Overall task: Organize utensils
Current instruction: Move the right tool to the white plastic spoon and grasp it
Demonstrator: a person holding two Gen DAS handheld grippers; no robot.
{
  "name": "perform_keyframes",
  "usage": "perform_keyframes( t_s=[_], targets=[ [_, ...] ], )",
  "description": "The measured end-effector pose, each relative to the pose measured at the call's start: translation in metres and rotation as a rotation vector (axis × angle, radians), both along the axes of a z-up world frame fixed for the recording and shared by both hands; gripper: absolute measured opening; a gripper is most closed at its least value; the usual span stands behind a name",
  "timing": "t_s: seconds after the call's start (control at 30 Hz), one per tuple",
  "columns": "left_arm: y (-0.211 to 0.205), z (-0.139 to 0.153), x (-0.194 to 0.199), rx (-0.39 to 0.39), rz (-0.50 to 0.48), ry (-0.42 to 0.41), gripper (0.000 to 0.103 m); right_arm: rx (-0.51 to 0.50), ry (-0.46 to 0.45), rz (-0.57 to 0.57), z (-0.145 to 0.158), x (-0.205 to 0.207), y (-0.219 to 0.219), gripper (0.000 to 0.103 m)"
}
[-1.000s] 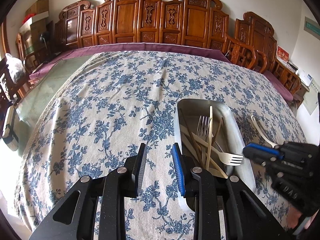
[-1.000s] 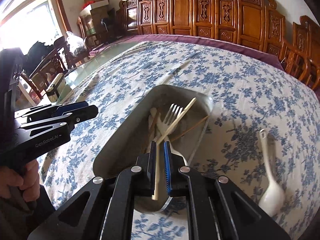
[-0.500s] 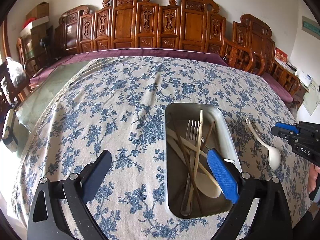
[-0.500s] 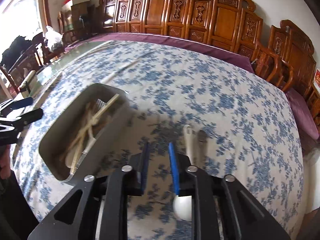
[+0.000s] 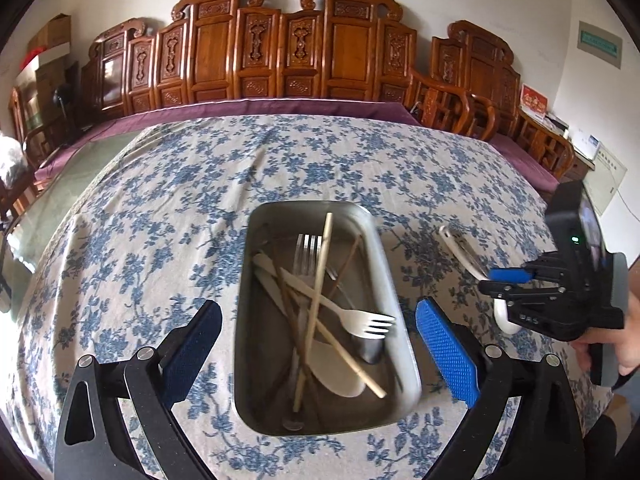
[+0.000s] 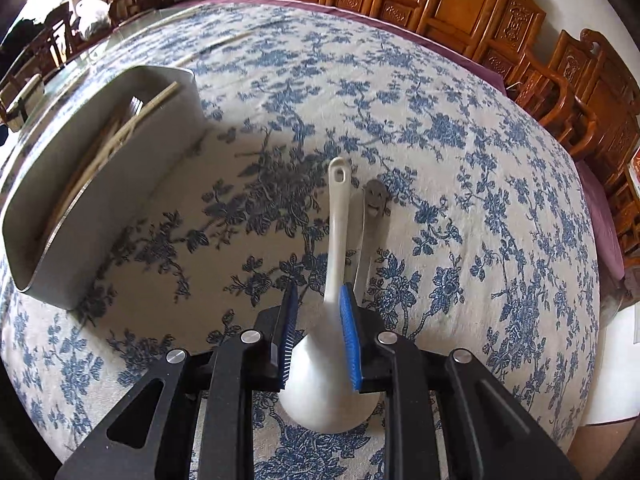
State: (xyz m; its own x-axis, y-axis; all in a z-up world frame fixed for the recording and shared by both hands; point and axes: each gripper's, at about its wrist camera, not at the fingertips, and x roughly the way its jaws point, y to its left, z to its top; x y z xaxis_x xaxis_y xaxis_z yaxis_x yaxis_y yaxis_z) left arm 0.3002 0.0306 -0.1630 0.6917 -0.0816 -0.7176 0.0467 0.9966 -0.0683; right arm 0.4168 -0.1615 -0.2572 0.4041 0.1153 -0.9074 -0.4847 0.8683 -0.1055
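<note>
A metal tray (image 5: 386,268) on the flowered tablecloth holds a metal fork (image 5: 308,248), a white plastic fork (image 5: 360,318), pale chopsticks (image 5: 322,272) and other utensils. My left gripper (image 5: 318,306) hovers over it, open wide, nothing between its fingers. Right of the tray lies a white ceramic spoon (image 6: 338,216), with a thin metal utensil (image 6: 374,196) beside it. My right gripper (image 6: 318,286) points down over the white spoon (image 5: 460,248), its narrow jaws straddling the spoon's neck. A gap shows at the left pad. In the left wrist view the right gripper (image 5: 504,280) is beside the tray.
The tray (image 6: 132,168) stands left of the right gripper. Carved wooden chairs (image 5: 280,52) line the table's far side and right side. A hand (image 5: 628,340) holds the right gripper at the table's right edge. Bare glass tabletop (image 5: 60,208) shows at far left.
My left gripper opened wide, and the tray now lies between its fingers. My right gripper left the pale chopstick in the tray, moved right and down, and now straddles the white spoon.
</note>
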Motion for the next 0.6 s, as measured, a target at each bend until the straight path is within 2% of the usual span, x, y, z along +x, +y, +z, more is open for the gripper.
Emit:
perform_keyframes(
  t_s=[0.23, 0.3, 0.33, 0.6],
  targets=[
    [-0.012, -0.002, -0.004, 0.001, -0.028, 0.002, 0.094, -0.018, 0.016, -0.005, -0.005, 0.005, -0.001, 0.024],
    [-0.014, -0.001, -0.004, 0.000, -0.031, 0.001, 0.094, -0.034, 0.008, 0.000, -0.005, 0.004, -0.001, 0.013],
    [-0.016, -0.001, -0.005, 0.000, -0.030, 0.001, 0.094, -0.034, 0.013, 0.001, -0.006, 0.006, -0.002, 0.011],
    [-0.034, -0.001, -0.013, 0.017, -0.051, 0.004, 0.094, 0.061, -0.042, -0.022, 0.018, -0.013, -0.025, 0.011]
  ],
)
